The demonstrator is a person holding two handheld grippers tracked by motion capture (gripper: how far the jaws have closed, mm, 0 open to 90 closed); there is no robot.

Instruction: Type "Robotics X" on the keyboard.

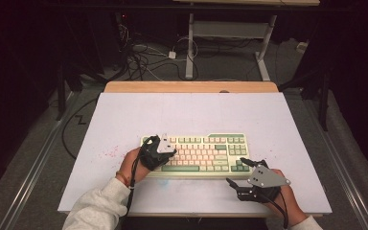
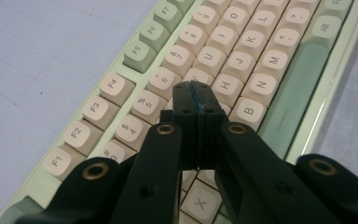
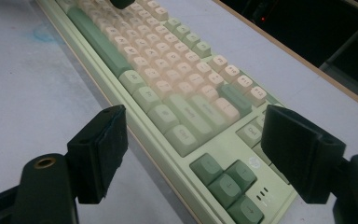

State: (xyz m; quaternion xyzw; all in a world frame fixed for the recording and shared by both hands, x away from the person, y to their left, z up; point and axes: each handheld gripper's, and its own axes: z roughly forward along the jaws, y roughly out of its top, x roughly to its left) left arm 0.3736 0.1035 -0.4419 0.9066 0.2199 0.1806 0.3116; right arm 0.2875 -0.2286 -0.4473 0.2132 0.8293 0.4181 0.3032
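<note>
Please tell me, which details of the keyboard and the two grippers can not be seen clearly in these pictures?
- Keys under the shut left gripper: left gripper view, the jaws cover them, so touch is uncertain.
- Keyboard legends: high view, too small.
- Keyboard's far end: right gripper view, blurred, cut by the top edge.
- Open right gripper: right gripper view, body below the bottom edge.
</note>
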